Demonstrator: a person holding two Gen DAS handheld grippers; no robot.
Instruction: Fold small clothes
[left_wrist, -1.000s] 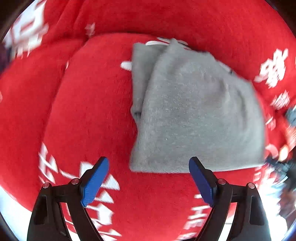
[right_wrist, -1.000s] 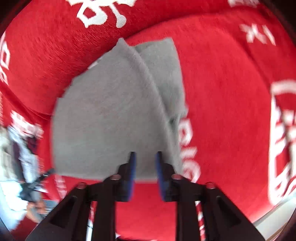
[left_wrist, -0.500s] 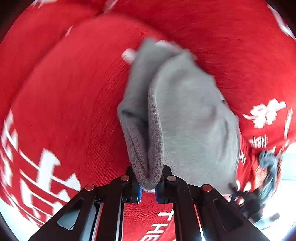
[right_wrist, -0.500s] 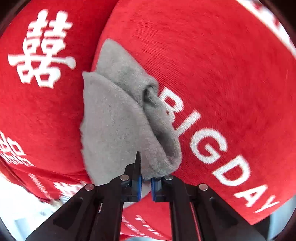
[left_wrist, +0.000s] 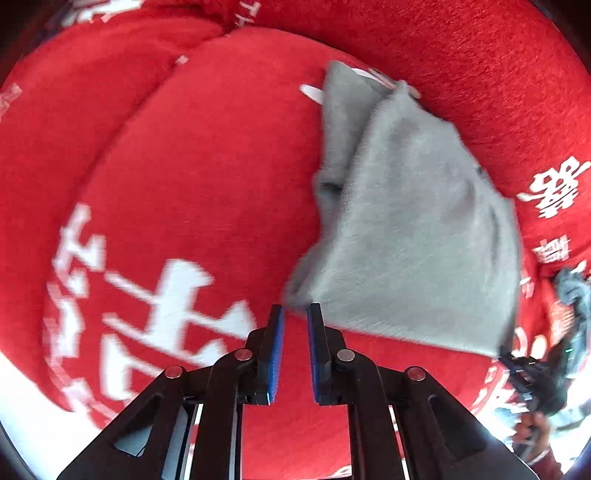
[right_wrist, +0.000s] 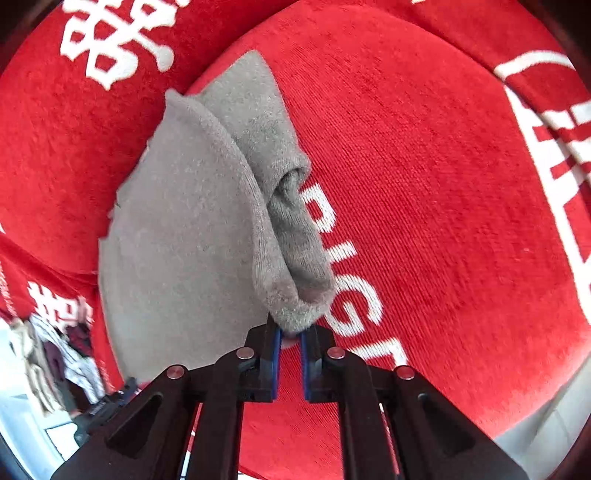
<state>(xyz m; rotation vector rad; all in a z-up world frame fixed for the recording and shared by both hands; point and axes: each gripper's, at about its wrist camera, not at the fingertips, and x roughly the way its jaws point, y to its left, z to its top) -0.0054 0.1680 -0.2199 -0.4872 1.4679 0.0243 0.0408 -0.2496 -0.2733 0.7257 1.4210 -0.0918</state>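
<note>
A folded grey fleece garment lies on a red cushion cover with white lettering. In the left wrist view my left gripper sits at the garment's near left corner; its jaws stand a narrow gap apart and the corner lies just beyond the tips, not between them. In the right wrist view my right gripper is shut on the near corner of the grey garment, whose thick folded edge bunches up just above the pads.
The red cover spreads all round the garment. The other gripper shows as a dark shape at the right edge of the left view. A cluttered room with hanging clothes lies beyond the cushion's left edge.
The left gripper closed on the garment's corner, then let it go and drew back a little. The right gripper has stayed shut on its corner and lifted the edge.
</note>
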